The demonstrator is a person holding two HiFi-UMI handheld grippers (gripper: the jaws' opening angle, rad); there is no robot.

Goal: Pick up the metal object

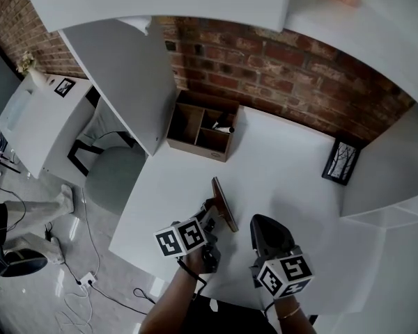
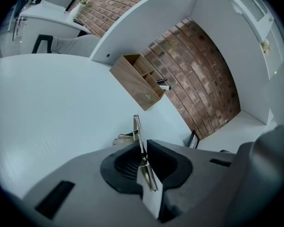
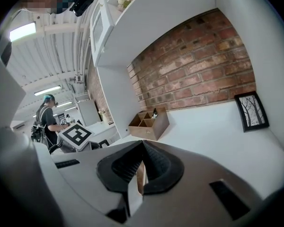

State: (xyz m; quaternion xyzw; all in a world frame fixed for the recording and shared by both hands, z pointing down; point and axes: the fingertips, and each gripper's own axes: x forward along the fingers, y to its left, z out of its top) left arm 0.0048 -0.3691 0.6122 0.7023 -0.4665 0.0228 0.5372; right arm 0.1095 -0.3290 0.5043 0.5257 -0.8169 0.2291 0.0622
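Left gripper (image 2: 143, 150) clamped on the thin metal plate (image 2: 137, 129), held edge-up over the near part of the white table (image 1: 279, 165); right gripper (image 3: 143, 145) just beside it, jaws together, empty.

A desk (image 1: 279, 172) seen from above.
A box (image 1: 198, 132) sits back left by the wall (image 1: 279, 75); picture frame (image 1: 338, 162) back right, seemingly leaning; metal object (image 1: 221, 199) near the front.

Between the left gripper's (image 2: 142, 146) matt, ribbed dark pads (image 2: 125, 162): a thin, shiny metal object (image 2: 137, 126). Beyond them, a matt wooden box (image 2: 139, 82).
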